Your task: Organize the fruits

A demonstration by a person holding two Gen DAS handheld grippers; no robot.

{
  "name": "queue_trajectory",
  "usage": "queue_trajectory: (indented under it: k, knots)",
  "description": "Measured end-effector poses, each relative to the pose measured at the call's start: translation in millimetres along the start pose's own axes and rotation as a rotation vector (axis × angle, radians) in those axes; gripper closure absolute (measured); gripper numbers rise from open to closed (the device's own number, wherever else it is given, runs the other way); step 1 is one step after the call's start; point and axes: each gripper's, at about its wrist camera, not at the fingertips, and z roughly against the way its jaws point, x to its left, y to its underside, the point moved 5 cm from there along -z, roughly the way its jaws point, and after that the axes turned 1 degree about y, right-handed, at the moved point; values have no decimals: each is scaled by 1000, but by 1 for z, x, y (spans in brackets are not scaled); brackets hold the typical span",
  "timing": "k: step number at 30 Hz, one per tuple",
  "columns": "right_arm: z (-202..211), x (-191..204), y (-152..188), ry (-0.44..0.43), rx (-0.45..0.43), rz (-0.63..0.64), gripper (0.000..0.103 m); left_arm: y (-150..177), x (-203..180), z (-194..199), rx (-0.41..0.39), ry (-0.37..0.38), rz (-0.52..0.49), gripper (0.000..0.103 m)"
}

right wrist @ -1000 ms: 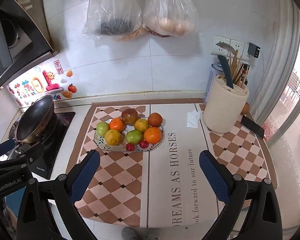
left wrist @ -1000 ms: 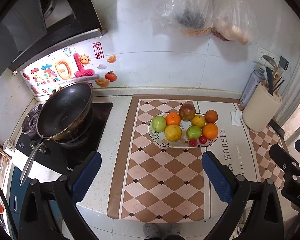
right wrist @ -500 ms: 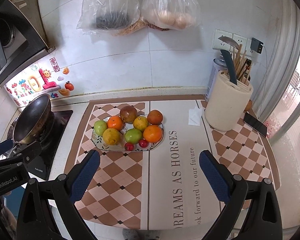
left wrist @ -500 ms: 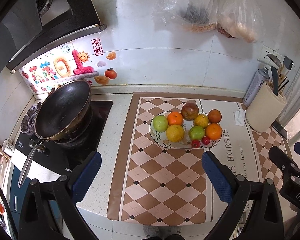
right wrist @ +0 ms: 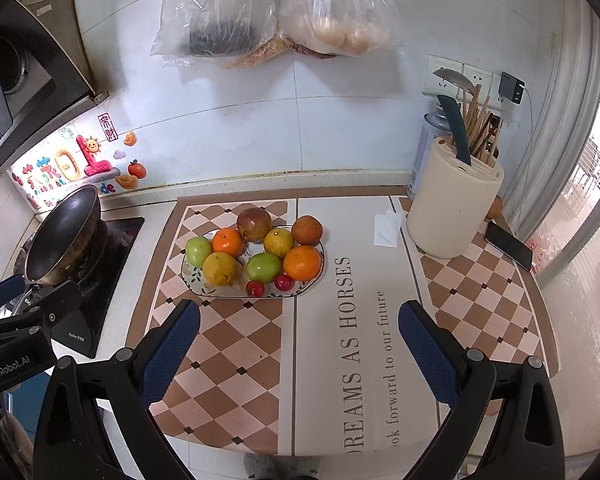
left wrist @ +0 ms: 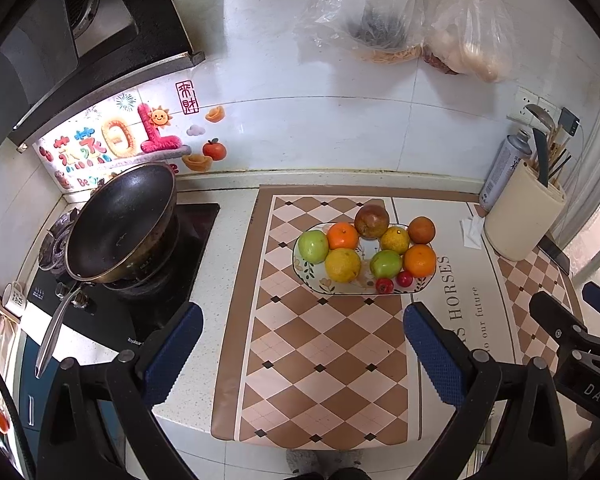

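Note:
A patterned oval plate [left wrist: 312,280] [right wrist: 192,282] sits on the checkered counter mat, piled with several fruits: green apples [left wrist: 313,246] [right wrist: 263,267], oranges [left wrist: 420,260] [right wrist: 302,263], a yellow citrus [left wrist: 342,265] [right wrist: 219,268], a dark round fruit [left wrist: 371,221] [right wrist: 253,224] and two small red fruits [left wrist: 385,285] [right wrist: 255,288]. My left gripper [left wrist: 302,332] hangs open above the mat, short of the plate, holding nothing. My right gripper [right wrist: 299,330] is open too, over the mat's lettered strip, in front of and right of the plate.
A black wok [left wrist: 120,224] rests on the hob at the left. A cream utensil holder [right wrist: 452,208] with a knife, a spray can [right wrist: 428,144], a folded tissue [right wrist: 386,228] and a phone [right wrist: 508,245] stand at the right. Plastic bags [right wrist: 276,8] hang on the wall.
Both grippers have drifted slightly, so the plate sits a little lower and nearer in each view. Both stay open and the fruits have not moved.

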Motion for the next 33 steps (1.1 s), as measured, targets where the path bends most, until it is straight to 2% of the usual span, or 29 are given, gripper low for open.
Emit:
queue_trajectory:
  k: [33]
  knots:
    - [13,-5,6,-2,-3,-5,2,1,-8,9,-5,11,-6,0]
